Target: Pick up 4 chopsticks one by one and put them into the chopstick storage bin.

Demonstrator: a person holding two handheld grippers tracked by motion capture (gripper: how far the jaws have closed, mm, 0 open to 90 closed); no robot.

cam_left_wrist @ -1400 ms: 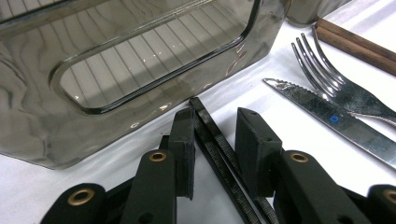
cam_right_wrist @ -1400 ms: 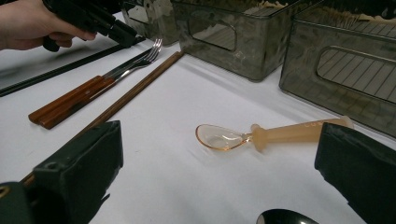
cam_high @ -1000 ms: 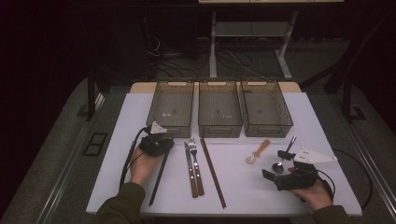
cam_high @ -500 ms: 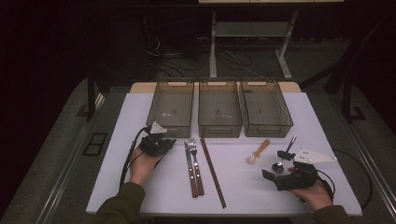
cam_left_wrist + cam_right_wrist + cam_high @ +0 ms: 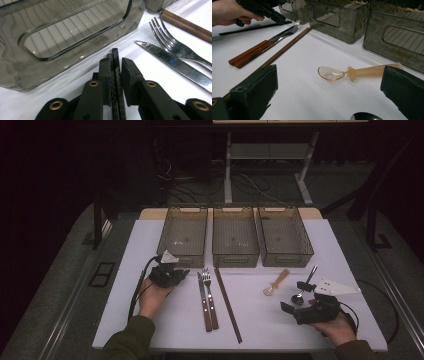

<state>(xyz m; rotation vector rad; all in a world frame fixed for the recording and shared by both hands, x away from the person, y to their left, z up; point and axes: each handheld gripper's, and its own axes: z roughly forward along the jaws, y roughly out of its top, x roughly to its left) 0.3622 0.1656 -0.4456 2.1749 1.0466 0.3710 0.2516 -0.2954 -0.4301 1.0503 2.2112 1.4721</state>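
Nearest, the right gripper [image 5: 296, 297] rests on the white table [image 5: 260, 320] with jaws wide apart, nothing between them. Further left, the left gripper [image 5: 115, 65] has its jaws pinched onto black chopsticks [image 5: 115, 75], just in front of the left bin [image 5: 184, 234], beside the knife [image 5: 170, 62] and fork [image 5: 175, 45]

The black chopsticks [image 5: 116, 82] between the left gripper's [image 5: 115, 65] matt black plastic pads carry a fine woven, carbon-like texture. The bin [image 5: 62, 32] beside them is smoky translucent plastic, glossy and ribbed. The knife [image 5: 172, 62] and fork [image 5: 175, 45] are polished metal with brown wooden handles. The small spoon [image 5: 352, 72] is clear amber plastic, and the table [image 5: 312, 100] is matt white.
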